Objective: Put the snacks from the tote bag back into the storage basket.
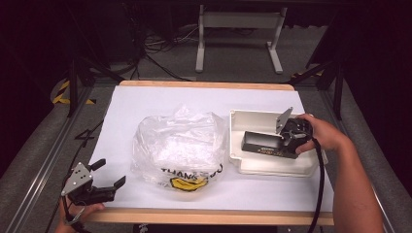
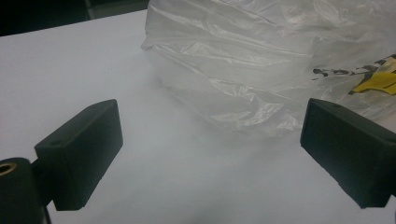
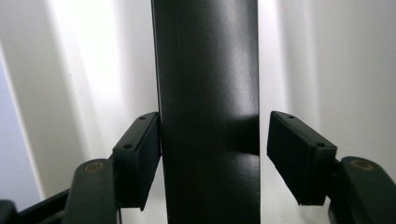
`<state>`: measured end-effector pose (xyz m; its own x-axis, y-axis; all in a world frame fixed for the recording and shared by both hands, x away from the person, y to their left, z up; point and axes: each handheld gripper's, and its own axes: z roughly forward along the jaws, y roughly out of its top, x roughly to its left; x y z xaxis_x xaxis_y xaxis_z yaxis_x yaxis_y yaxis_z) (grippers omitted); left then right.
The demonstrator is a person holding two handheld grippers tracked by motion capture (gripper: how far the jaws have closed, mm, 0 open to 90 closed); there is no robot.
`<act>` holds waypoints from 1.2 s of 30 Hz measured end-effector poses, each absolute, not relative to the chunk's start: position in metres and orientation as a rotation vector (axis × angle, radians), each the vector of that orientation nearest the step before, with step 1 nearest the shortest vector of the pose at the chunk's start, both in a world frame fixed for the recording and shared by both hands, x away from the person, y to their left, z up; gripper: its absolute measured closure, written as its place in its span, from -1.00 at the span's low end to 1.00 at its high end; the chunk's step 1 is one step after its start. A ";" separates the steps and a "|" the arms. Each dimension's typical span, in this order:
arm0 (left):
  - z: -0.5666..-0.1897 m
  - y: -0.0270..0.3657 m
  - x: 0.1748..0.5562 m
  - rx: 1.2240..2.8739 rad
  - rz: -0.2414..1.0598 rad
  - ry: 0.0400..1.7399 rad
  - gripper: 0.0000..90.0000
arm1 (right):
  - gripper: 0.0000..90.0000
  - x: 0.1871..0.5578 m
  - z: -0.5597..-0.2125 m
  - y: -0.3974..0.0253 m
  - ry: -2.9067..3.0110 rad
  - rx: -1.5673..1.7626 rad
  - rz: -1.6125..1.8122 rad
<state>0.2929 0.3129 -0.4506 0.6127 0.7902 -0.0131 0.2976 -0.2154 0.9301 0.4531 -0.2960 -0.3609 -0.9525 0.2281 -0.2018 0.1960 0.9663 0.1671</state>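
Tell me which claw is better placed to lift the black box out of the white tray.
Right. The right claw already straddles the black box inside the white tray, one jaw touching it and the other just short. The left claw hangs open at the table's near left corner, beyond the plastic bag.

**Black box between parted jaws**

The right hand-held gripper [image 3: 214, 161] straddles a long black box [image 3: 208, 93] that runs straight up the middle. The left jaw touches the box's edge; the right jaw stands just off it. Behind lies a white tray wall [image 3: 327, 65].
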 end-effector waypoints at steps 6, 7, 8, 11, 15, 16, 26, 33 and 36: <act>-0.450 0.312 0.294 1.789 0.587 0.877 -0.86 | -0.23 0.444 -0.348 -0.295 2.828 0.341 0.303; -0.449 0.312 0.294 1.795 0.586 0.874 -0.86 | -0.23 0.443 -0.346 -0.295 2.808 0.345 0.349; -0.449 0.312 0.294 1.795 0.585 0.876 -0.86 | -0.23 0.441 -0.344 -0.296 2.793 0.350 0.373; -0.449 0.311 0.295 1.782 0.587 0.870 -0.86 | -0.23 0.435 -0.339 -0.299 2.762 0.360 0.399; -0.449 0.309 0.298 1.792 0.580 0.870 -0.86 | -0.24 0.428 -0.331 -0.300 2.712 0.362 0.437; -0.450 0.309 0.300 1.791 0.577 0.863 -0.86 | -0.24 0.426 -0.330 -0.300 2.707 0.366 0.455; -0.451 0.308 0.306 1.802 0.580 0.867 -0.85 | -0.31 0.410 -0.316 -0.304 2.596 0.451 0.519; -0.450 0.308 0.307 1.796 0.584 0.870 -0.85 | -0.36 0.397 -0.306 -0.311 2.520 0.543 0.569; -0.450 0.308 0.307 1.802 0.587 0.869 -0.85 | -0.36 0.392 -0.302 -0.314 2.491 0.577 0.611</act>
<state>0.3074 0.3076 -0.4499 0.6226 0.7825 0.0000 0.2921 -0.2324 0.9277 0.3918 -0.3142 -0.3022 -0.7813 0.5030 -0.3695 0.2749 0.8088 0.5199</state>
